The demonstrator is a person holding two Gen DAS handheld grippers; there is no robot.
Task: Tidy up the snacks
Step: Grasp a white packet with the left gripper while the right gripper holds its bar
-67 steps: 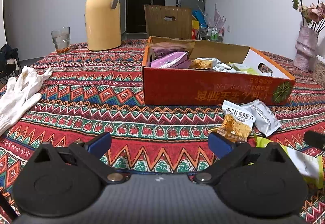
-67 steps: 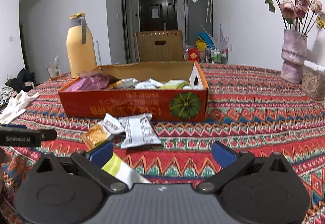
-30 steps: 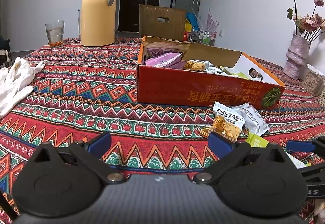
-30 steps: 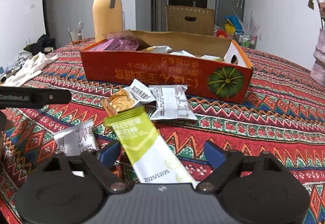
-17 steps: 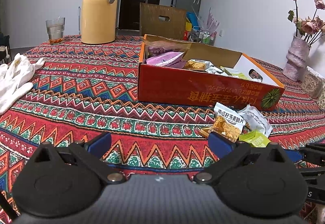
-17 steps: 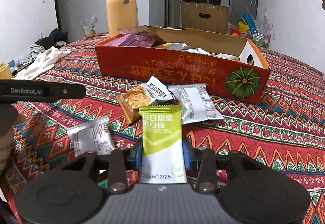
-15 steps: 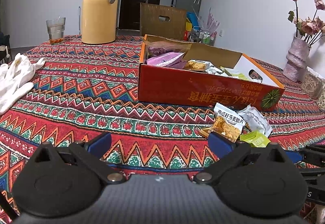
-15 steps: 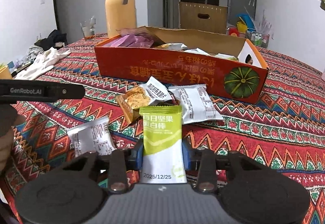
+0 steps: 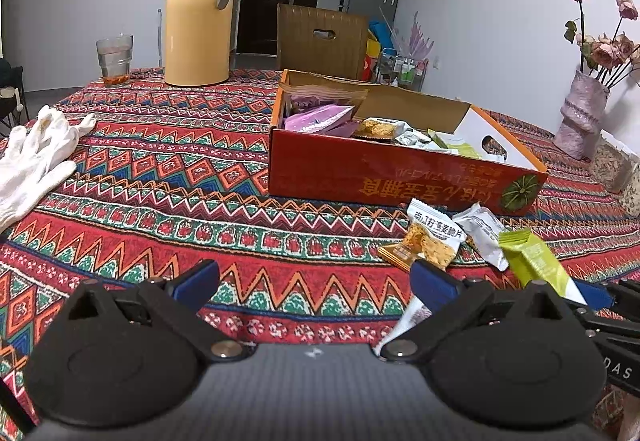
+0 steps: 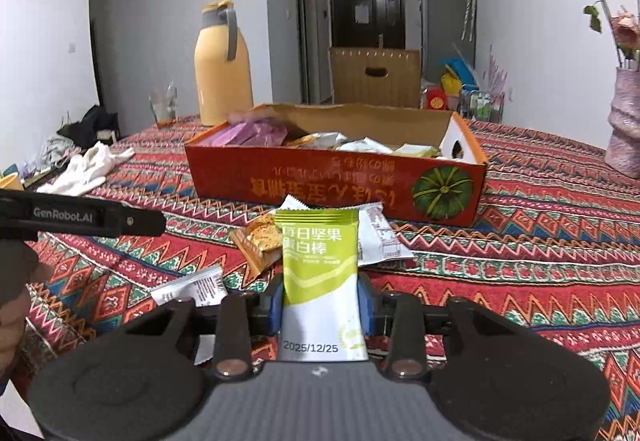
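Note:
My right gripper [image 10: 320, 299] is shut on a green-and-white snack bar packet [image 10: 320, 253], which stands up between the blue pads just above the cloth. The left wrist view shows that packet [image 9: 536, 261] at the right, lifted. Beyond it lie an orange cracker packet [image 10: 260, 237] and a silver-white packet [image 10: 380, 237], in front of the open orange-red carton [image 10: 320, 181] holding several snacks. A small silver packet [image 10: 192, 287] lies nearer, to the left. My left gripper [image 9: 314, 275] stands open over bare cloth, left of the loose packets, with nothing between its fingers.
The table has a patterned red cloth. A yellow thermos [image 9: 198, 17] and a glass [image 9: 114, 59] stand at the back left. White gloves [image 9: 36, 157] lie at the left edge. A pink vase [image 9: 580, 113] with dried flowers stands at the far right.
The right gripper's jaws closed on the green packet, which was lying flat between them, then raised it off the cloth. The left gripper stayed where it was, open.

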